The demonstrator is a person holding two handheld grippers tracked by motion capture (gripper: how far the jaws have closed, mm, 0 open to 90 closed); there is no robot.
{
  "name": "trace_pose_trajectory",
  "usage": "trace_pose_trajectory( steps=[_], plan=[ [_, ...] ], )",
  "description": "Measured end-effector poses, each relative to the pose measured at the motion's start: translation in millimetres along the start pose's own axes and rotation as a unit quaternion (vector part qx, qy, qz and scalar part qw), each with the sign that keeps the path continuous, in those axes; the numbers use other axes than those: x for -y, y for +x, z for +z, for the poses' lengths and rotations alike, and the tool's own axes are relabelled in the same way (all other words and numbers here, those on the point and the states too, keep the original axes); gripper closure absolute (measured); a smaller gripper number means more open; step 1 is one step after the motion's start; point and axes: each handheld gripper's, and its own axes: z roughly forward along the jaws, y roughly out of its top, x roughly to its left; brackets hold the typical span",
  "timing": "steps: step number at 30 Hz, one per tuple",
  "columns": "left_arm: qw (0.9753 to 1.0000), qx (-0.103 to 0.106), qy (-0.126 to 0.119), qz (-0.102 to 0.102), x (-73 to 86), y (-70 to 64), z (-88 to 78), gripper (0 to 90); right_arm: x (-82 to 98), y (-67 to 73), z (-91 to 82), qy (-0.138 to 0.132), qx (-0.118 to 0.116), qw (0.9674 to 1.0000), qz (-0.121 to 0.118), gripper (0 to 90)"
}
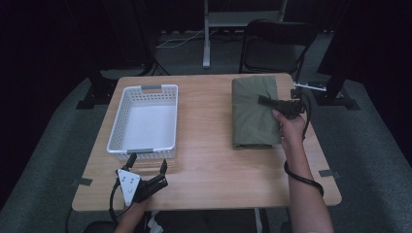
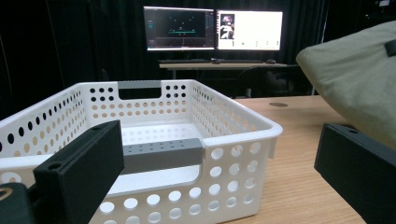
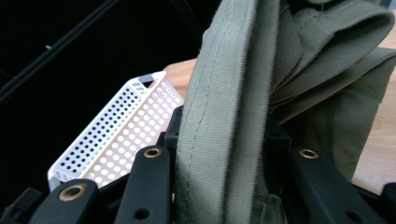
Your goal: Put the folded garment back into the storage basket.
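Cloth (image 1: 253, 111) (olive) on wooden table (image 1: 209, 165); right tongs (image 1: 265, 101) clamp it; left tongs (image 1: 148, 165) apart.

Left gripper (image 1: 148, 171) rests low at table's (image 1: 218, 170) near-left corner, jaws wide apart. Right gripper (image 1: 265, 101) over table's right side, jaws clamped, forearm extended from near edge.

Dim room, lit tabletop, soft close-up blur
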Motion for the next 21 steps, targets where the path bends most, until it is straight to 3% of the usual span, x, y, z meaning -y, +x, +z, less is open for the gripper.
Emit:
trace_pose_trajectory(
  steps=[8,14,21],
  plan=[
    [1.0000,0.000,0.000,0.000,0.0,0.0,0.0,2.7,-6.9,11.8,-12.7,-0.022,-0.019,0.9996,-0.005,65.2],
    [1.0000,0.000,0.000,0.001,0.0,0.0,0.1,2.7,-17.6,26.0,-22.3,-0.028,-0.013,0.9992,-0.027,65.2],
    [1.0000,0.001,0.001,0.001,-0.1,0.1,0.0,2.7,-30.6,40.1,-32.2,-0.045,-0.026,0.9979,-0.038,65.3]
  ],
)
